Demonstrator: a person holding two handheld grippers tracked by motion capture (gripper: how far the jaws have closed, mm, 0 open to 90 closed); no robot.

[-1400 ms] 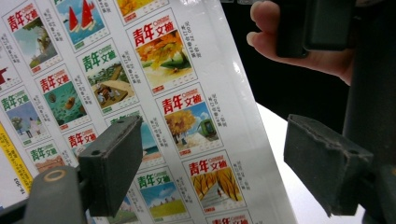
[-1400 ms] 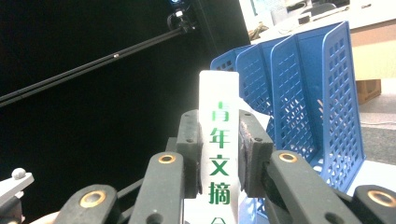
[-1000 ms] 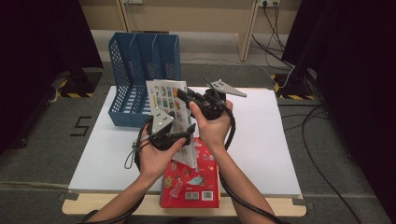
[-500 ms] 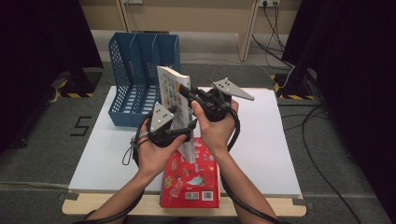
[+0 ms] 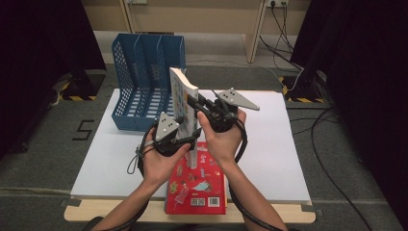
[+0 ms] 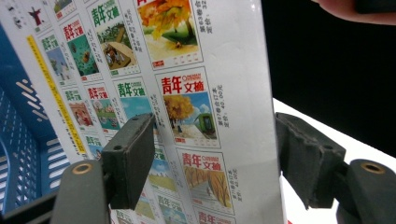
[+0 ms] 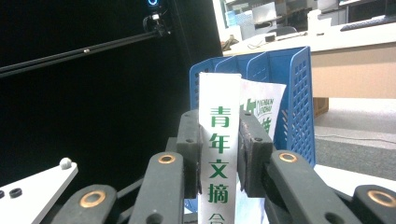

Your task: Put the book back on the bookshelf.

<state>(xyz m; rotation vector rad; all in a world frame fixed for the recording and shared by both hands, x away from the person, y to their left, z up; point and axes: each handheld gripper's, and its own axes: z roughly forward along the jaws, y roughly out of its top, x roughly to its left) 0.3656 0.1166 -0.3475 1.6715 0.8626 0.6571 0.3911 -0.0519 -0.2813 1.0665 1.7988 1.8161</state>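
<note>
The right gripper [image 5: 196, 107] clamped the spine of the upright white paperback magazine [image 5: 183, 98], presumably to slot it into the blue plastic file rack [image 5: 144, 77] at 11 o'clock. The left gripper [image 5: 185, 136], jaws just narrowing yet clear, straddled its cover as a steady.

From my remote seat I see a white table [image 5: 288, 159] with a pale wooden edge standing on grey carpet [image 5: 43, 159], where a dark "5" [image 5: 82, 130] is marked. Black curtains [image 5: 43, 38] hang on both sides. Beyond runs a beige wall base [image 5: 211, 19] with a socket [image 5: 276, 3], black cables [image 5: 288, 43] trailing down, and yellow-black hazard tape [image 5: 72, 91] on the floor.
</note>
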